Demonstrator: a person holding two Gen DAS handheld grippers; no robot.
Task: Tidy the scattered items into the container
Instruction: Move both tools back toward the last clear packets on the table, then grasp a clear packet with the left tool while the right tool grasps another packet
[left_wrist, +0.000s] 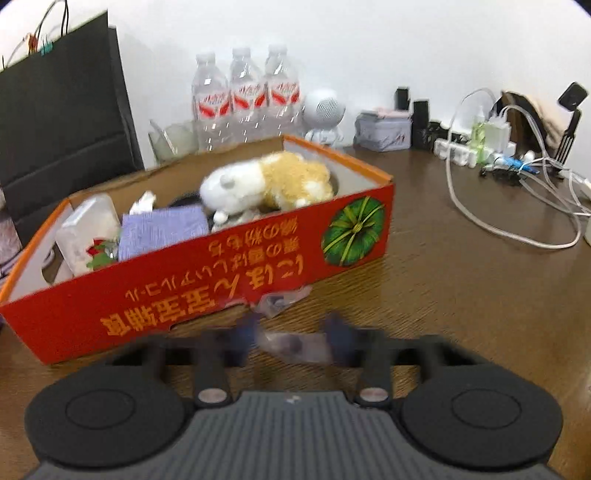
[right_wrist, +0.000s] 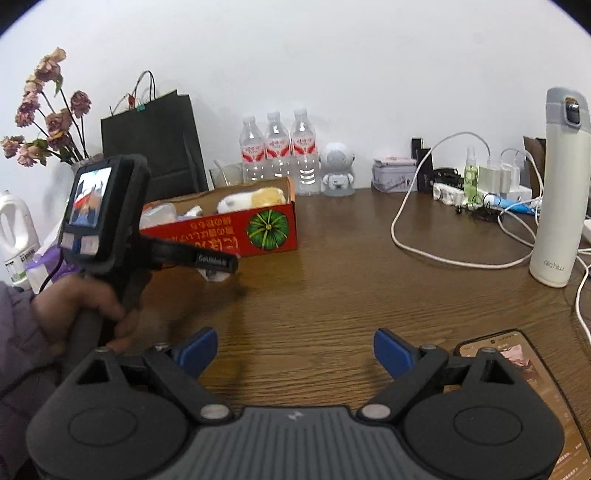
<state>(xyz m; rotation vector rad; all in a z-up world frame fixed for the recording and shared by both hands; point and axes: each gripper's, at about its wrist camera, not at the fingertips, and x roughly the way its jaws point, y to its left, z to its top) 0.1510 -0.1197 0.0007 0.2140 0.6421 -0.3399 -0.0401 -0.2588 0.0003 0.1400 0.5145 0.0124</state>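
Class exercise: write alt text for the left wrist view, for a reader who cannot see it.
The left gripper reaches toward a clear plastic wrapper lying on the wooden table, just in front of a red cardboard box. The box holds a plush toy and a purple cloth; three water bottles stand behind.

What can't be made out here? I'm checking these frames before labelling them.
- Left wrist view: the left hand-held gripper and the clear wrapper between its fingers are motion-blurred; grip contact unclear.
- Left wrist view: items under the plush toy in the red box are hidden.
- Right wrist view: the phone is partly covered by the open right hand-held gripper.
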